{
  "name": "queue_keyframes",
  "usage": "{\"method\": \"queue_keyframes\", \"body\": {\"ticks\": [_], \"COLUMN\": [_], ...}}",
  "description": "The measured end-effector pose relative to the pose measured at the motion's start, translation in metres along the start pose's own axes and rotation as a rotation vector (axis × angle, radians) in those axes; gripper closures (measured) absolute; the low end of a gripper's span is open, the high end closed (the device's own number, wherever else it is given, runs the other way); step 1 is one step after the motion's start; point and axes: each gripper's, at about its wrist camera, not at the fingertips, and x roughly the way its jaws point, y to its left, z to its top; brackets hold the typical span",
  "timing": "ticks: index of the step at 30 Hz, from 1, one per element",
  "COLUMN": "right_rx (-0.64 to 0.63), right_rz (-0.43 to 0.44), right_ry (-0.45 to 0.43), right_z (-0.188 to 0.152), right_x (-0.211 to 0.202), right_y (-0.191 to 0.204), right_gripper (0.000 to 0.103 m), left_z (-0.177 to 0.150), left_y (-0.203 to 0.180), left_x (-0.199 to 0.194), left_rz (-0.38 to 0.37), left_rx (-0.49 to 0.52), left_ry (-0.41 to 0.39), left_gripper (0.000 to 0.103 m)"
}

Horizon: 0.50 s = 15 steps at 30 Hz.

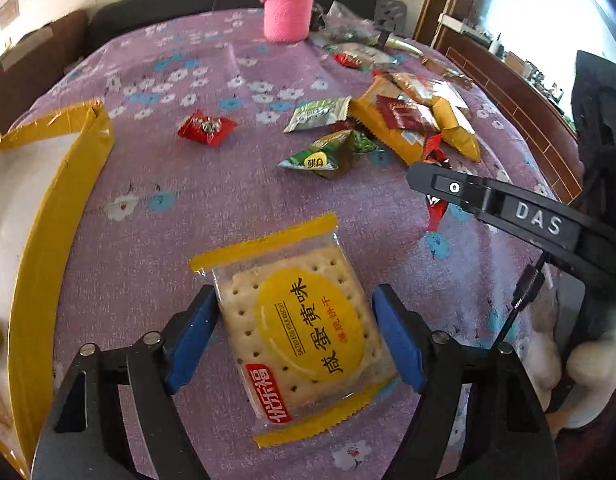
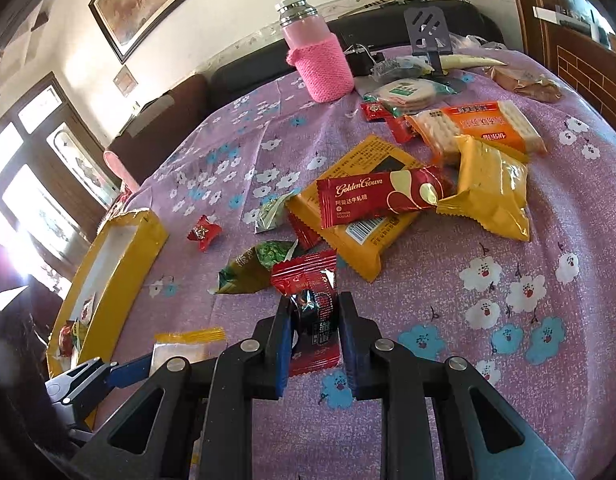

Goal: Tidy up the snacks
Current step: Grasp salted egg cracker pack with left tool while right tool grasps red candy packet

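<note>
My left gripper (image 1: 293, 312) is shut on a clear-and-yellow salted egg yolk cracker pack (image 1: 295, 316), its blue pads against both sides, above the purple floral tablecloth (image 1: 155, 240). My right gripper (image 2: 314, 318) is shut on a red and black snack packet (image 2: 314, 312), close to the cloth. A yellow-rimmed box (image 1: 63, 184) stands at the left; it also shows in the right wrist view (image 2: 119, 264) with a few small packets inside. The cracker pack's end (image 2: 183, 344) and a left pad show at lower left of the right view.
A heap of snacks lies on the cloth: a Golden Crown bar (image 2: 384, 196), yellow packs (image 2: 488, 188), an orange cracker sleeve (image 2: 480, 128), green packets (image 2: 251, 268), a red candy (image 2: 203, 232). A pink-sleeved bottle (image 2: 320, 56) and a phone stand (image 2: 428, 32) are at the back.
</note>
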Motion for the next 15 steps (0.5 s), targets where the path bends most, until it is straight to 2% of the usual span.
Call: {"method": "queue_keyframes", "body": {"ticks": [7, 8, 9, 10, 11, 15], "right_rx": [0.000, 0.000, -0.001, -0.003, -0.003, -0.027], "right_rz": [0.012, 0.018, 0.021, 0.022, 0.026, 0.022], "right_ry": [-0.008, -0.006, -0.004, -0.001, 0.001, 0.015], "right_z": [-0.004, -0.004, -0.005, -0.006, -0.007, -0.010], "right_x": [0.000, 0.001, 0.002, 0.003, 0.004, 0.007], "right_y": [0.001, 0.001, 0.002, 0.004, 0.005, 0.014], "right_gripper": [0.081, 0.081, 0.081, 0.081, 0.081, 0.082], "left_z": [-0.005, -0.006, -0.007, -0.009, -0.010, -0.018], "left_y": [0.023, 0.027, 0.031, 0.039, 0.045, 0.072], "left_x": [-0.022, -0.027, -0.033, -0.040, -0.044, -0.059], "left_rz": [-0.036, -0.042, -0.046, -0.056, -0.072, -0.062], "left_rx": [-0.081, -0.093, -0.105, -0.122, -0.136, -0.182], "left_ry": [-0.040, -0.050, -0.056, -0.062, -0.061, -0.085], "left_gripper": [0.027, 0.033, 0.051, 0.065, 0.074, 0.074]}}
